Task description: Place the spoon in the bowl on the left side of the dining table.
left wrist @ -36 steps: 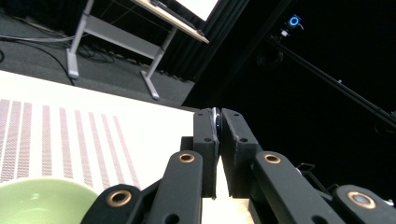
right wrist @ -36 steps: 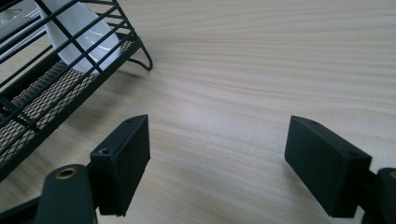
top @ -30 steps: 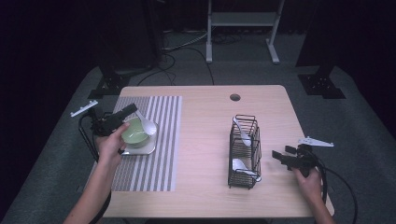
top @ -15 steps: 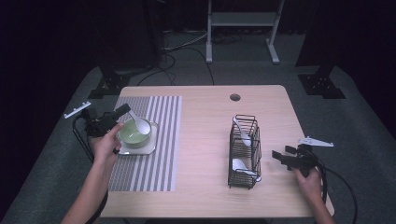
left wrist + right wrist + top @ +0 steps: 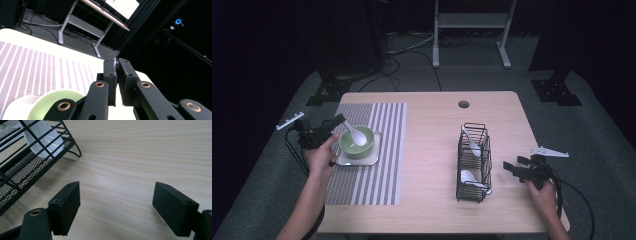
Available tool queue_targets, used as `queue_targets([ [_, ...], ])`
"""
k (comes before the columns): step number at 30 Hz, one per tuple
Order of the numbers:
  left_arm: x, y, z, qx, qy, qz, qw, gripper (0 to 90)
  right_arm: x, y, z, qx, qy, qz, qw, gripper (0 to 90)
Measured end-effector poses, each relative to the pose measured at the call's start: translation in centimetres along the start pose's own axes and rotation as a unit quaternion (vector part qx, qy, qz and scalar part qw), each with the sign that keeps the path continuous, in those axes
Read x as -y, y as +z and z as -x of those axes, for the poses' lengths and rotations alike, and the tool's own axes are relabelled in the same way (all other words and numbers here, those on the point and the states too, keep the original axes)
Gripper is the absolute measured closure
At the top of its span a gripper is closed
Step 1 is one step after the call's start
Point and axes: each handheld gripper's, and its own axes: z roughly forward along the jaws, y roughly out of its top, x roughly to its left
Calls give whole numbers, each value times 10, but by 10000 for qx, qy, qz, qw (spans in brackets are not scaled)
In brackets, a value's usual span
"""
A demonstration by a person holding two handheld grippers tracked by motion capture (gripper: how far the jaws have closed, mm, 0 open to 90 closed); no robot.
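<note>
We hold 1 white spoon (image 5: 353, 133) in the bowl (image 5: 357, 142) with the left gripper (image 5: 335, 123), jaws clamped on its handle; the right gripper (image 5: 116, 207), jaws wide, probably must reach the rack (image 5: 473, 162) next.

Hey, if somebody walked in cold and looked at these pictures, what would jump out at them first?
Probably the green bowl on a square plate over the striped placemat, with a white spoon angled into it, its handle pinched in the left gripper. Next, the black wire rack right of centre, holding two more white spoons, and the right gripper open just beside it over bare wood.
</note>
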Motion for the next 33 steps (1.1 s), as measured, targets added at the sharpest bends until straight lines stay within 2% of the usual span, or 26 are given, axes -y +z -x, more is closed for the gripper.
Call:
queue_targets([
  [14,7,-7,-22,-358,-181,66,9992,848,0,0,0,13,-14,-11,10000,212],
  [33,21,-5,-36,-578,-255,-74,9980,848,0,1,0,23,-25,-19,10000,211],
])
